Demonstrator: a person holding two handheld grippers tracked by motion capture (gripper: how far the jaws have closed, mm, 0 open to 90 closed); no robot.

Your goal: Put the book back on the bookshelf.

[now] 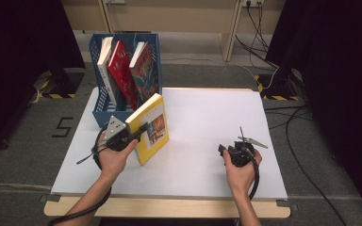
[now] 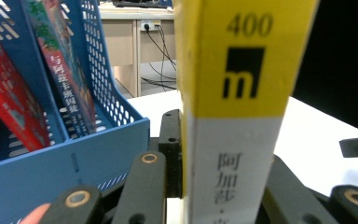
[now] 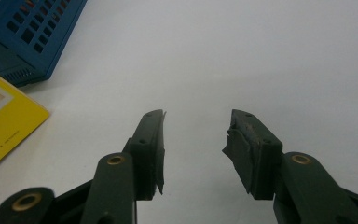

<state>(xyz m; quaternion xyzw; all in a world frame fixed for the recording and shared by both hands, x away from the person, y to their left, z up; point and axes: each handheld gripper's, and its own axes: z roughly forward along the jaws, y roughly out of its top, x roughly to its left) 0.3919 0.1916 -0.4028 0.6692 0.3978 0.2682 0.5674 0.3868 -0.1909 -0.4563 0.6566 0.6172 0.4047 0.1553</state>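
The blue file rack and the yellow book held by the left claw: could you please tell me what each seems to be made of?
The blue file rack looks like moulded plastic with a slight sheen, judging by its perforated lattice walls and even colour. The yellow book, clamped in the left claw, appears to be a paperback: a smooth printed card cover and a flat spine with printed characters, probably paper pages inside.

A red book (image 1: 124, 75) and two other books (image 1: 143, 70) lean in the frame's upper left. Black cables (image 1: 259, 28) trail over grey floor at upper right; a taped "5" (image 1: 62, 127) marks the floor at left
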